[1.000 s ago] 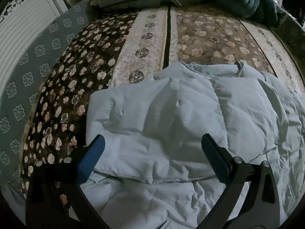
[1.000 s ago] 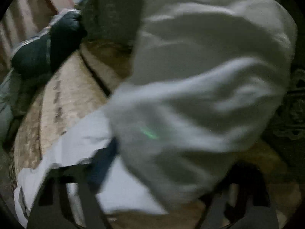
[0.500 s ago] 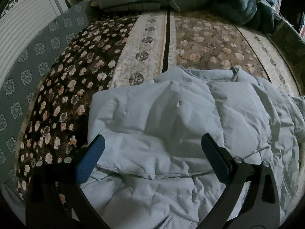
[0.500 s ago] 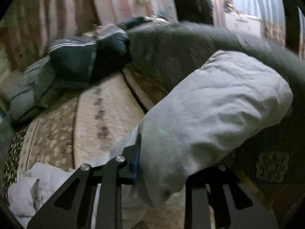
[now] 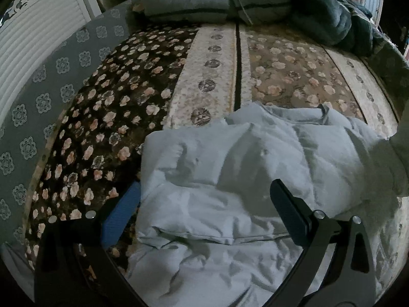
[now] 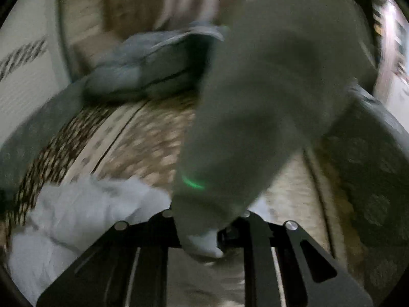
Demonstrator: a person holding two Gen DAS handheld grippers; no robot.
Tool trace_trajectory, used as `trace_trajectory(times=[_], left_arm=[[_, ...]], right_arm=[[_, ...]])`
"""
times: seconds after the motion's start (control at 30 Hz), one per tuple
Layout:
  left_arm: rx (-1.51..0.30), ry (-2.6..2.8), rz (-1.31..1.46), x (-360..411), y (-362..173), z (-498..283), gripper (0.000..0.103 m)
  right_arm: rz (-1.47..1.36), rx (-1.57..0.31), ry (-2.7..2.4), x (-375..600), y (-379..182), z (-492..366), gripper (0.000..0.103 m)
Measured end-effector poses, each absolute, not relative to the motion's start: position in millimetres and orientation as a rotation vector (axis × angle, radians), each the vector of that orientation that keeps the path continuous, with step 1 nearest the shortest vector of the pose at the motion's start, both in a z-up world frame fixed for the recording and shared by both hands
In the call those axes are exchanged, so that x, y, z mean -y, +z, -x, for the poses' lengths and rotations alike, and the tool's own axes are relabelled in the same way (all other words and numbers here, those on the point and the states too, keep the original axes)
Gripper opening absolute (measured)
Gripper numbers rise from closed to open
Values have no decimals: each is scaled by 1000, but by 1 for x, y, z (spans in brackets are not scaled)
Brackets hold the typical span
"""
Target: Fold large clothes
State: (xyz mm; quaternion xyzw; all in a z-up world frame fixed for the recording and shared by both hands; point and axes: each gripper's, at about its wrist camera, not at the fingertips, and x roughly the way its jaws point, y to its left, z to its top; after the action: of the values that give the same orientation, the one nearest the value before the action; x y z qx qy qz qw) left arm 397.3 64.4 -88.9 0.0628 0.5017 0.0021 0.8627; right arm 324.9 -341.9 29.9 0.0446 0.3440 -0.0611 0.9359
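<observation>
Bed with floral patchwork bedspread (image 5: pixel 143 107), dark-brown flower panel left, beige strip centre, tan flower panel right. Grey-blue pillows (image 5: pixel 217 0) and a dark bundle of bedding (image 5: pixel 332 20) at the head end; white louvred panel (image 5: pixel 30 51) off to the left.

Pale blue puffer jacket (image 5: pixel 230 179) lies part-folded on the near half of the bed, one layer doubled over the body, collar toward the pillows.

Left gripper (image 5: pixel 204 204) hovers over the jacket, pointing steeply down, jaws spread wide, nothing between them; the blue pad (image 5: pixel 122 212) sits over the jacket's left edge, not touching cloth as far as visible.

Right gripper (image 6: pixel 198 230) points down at a shallower angle, view motion-blurred. Jaws closing, nearly together, pinching a sleeve (image 6: pixel 255 102) of the jacket; the sleeve rises in front of the lens and blocks most of the right side, a small green light spot on it.

Versus a second ago: left gripper slightly higher, more of the bedspread in view, jaws unchanged. Right gripper has swung up and rolled, the sleeve lifted with it; the jaws were much wider then.
</observation>
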Motion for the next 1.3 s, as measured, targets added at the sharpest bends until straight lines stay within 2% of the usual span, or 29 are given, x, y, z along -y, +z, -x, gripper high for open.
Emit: trace_trajectory(times=[0.13,0.2,0.23,0.27,0.33,0.37,0.53,0.8,1.0,1.07,1.1,1.13,1.2,1.23,1.27,1.3], left_arm=[[-1079,24,-134,-75,-101,-398,100],[-1096,27,-128,-80,-107,-399,100],[-1105,27,-124,-81,-110,-399,100],[-1118,23,-122,-83,-113,-399,100],[-1129,15,-128,-81,-117,-400,100],[-1131,6,-137,-79,-117,-399,100],[-1119,-39,-162,-61,-111,-400,100],[-1102,-247,-158,22,-88,-401,100],[-1165,-391,-239,105,-101,-414,100],[-1254,-460,-208,127,-120,-430,100],[-1297,-481,-194,133,-129,-435,94],[-1354,-499,-191,141,-141,-442,78],[-1397,-478,-225,149,-154,-447,61],[-1385,-487,-213,149,-152,-447,40],[-1365,-503,-199,148,-145,-446,28],[-1352,-517,-189,148,-138,-445,16]], right_arm=[[-21,-782,14,264,1,-353,15],[53,-834,47,232,-22,-364,20],[89,-904,68,216,-41,-372,28],[109,-985,91,204,-61,-380,51],[126,-1072,166,186,-87,-383,83],[161,-1088,181,177,-93,-380,88],[219,-1067,228,182,-74,-338,89],[155,-1000,-58,300,-37,-309,92],[-101,-985,-163,378,-43,-302,92],[-285,-1011,-147,403,-60,-304,92],[-380,-1025,-129,412,-72,-306,92],[-447,-1041,-112,414,-83,-310,91],[-547,-1045,-63,413,-100,-314,74],[-551,-1037,-56,410,-105,-315,55],[-551,-1030,-59,405,-108,-315,38],[-569,-1012,-52,403,-107,-313,32]])
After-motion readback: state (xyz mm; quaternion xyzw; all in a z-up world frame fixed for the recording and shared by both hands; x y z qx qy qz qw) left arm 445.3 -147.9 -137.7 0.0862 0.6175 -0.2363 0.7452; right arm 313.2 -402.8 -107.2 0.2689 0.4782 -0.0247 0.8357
